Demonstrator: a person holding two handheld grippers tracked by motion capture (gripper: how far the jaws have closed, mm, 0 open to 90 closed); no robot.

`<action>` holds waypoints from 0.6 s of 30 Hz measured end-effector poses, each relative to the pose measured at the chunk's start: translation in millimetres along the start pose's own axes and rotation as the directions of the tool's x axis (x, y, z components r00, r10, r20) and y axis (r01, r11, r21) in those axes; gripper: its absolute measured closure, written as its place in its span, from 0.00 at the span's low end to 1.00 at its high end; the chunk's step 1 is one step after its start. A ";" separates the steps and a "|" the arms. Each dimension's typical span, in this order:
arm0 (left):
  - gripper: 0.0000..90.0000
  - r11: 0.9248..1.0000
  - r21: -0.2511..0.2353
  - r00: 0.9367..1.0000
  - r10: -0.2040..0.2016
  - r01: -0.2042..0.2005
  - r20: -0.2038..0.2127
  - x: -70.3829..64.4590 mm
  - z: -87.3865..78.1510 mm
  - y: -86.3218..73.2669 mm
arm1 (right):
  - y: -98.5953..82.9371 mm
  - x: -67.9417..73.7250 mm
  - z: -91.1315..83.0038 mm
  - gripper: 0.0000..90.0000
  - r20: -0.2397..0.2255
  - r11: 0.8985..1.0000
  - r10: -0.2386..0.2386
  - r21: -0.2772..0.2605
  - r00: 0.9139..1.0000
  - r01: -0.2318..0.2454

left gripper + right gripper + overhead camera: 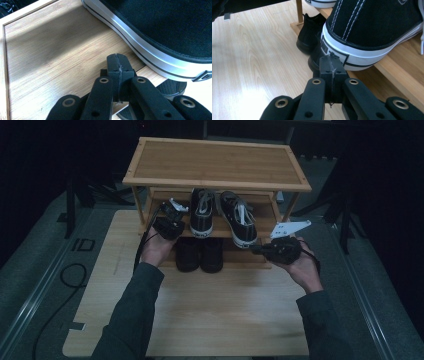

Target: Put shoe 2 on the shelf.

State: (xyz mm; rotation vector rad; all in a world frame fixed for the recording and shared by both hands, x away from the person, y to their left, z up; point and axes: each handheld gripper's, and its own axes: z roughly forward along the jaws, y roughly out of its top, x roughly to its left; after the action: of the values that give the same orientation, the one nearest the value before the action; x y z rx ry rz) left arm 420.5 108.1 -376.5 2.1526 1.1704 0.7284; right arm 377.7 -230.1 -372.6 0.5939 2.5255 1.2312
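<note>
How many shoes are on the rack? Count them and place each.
4: two black-and-white sneakers on the middle shelf, two black shoes below them. More may hide further back.

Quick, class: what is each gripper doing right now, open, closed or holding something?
Left gripper: closed, holding nothing, beside the left sneaker on the shelf.
Right gripper: closed, empty, at the right sneaker's heel.

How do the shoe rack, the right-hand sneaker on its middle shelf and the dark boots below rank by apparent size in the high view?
1. Shoe rack, by far the largest.
2. Pair of dark boots taken together, partly hidden under the shelf.
3. Right-hand sneaker; one boot alone looks roughly alike, so that order is unsure.
</note>
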 end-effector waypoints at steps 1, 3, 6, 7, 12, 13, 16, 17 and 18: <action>1.00 1.000 0.000 1.000 0.000 0.000 0.000 0.0 0.0 0.0 | 2.3 0.6 1.6 1.00 0.012 1.000 0.000 -0.002 1.000 0.000; 1.00 1.000 0.000 1.000 -0.001 0.001 0.000 0.0 0.0 -0.1 | 3.9 0.3 4.3 1.00 0.025 1.000 0.006 -0.002 1.000 -0.006; 1.00 1.000 -0.001 1.000 -0.002 0.002 0.002 0.2 0.0 -0.2 | 4.6 -0.1 7.1 1.00 0.011 1.000 0.011 -0.011 1.000 -0.010; 1.00 1.000 0.000 1.000 0.000 0.000 0.002 0.2 0.0 -0.1 | 5.1 0.2 8.0 1.00 0.009 1.000 0.007 -0.014 1.000 -0.007; 1.00 1.000 -0.001 1.000 -0.001 0.001 0.002 0.1 0.0 -0.2 | 11.3 3.2 12.1 1.00 0.011 0.999 0.009 -0.033 1.000 -0.009; 1.00 1.000 -0.001 1.000 -0.001 0.001 0.002 0.1 0.0 -0.2 | 12.5 3.6 12.7 1.00 0.010 0.999 0.007 -0.036 1.000 -0.007; 1.00 1.000 -0.002 1.000 -0.002 0.002 0.001 0.0 0.0 -0.2 | 18.8 5.1 16.7 1.00 0.003 0.999 0.004 -0.050 1.000 -0.004; 1.00 1.000 -0.001 1.000 -0.001 0.001 0.000 -0.1 0.0 -0.2 | 20.0 6.1 17.9 1.00 0.005 0.999 0.003 -0.050 1.000 -0.003; 1.00 1.000 -0.001 1.000 -0.001 0.001 0.000 -0.1 0.0 -0.2 | 20.0 6.1 17.9 1.00 0.005 0.999 0.003 -0.050 1.000 -0.003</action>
State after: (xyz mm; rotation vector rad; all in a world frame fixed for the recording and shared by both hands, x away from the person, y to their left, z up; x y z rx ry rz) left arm 420.4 108.0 -376.6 2.1508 1.1710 0.7280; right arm 384.5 -203.9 -367.9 0.5886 2.4833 1.2880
